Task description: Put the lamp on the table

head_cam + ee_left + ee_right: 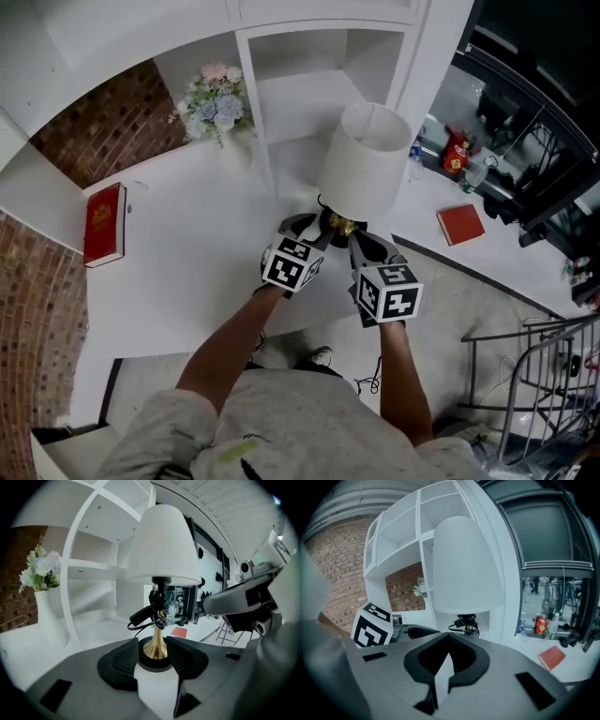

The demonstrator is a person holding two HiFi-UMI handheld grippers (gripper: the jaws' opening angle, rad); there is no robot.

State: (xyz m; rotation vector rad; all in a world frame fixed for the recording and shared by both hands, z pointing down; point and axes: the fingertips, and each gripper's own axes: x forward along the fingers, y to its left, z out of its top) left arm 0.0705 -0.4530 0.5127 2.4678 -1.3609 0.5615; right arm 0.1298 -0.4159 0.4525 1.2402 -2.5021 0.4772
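no lettering reads clearly anywhere. the red book point(103, 225) at the left edge of the head view has gold marks on its cover, too small to read. the red container point(457, 150) at the upper right carries a label i cannot make out. each of my two marker cubes, one point(292, 262) left of centre and one point(387, 291) right of centre, shows black-and-white square patterns and no words.

by count: one lamp point(366, 159), two red books, the second point(460, 223) at the right of the head view, one bunch of pale flowers point(214, 98) in one white vase point(47, 616), and two clear bottles point(415, 157) point(475, 174) beside the red container.

the lamp is at the centre of the head view, in front of the white shelf unit point(309, 56) and over the white table point(187, 272). it has one white shade point(161, 550), a gold stem point(156, 644), a round black base point(154, 663) and a black cord point(143, 616) looped round the stem. i cannot tell whether the base rests on the table or hangs just above it.

my left gripper point(155, 648) grasps the lamp, its ribbed pads against both sides of the black base. my right gripper point(449, 637) is clenched, its jaw tips meeting just below the lamp's socket, and i see nothing between them.
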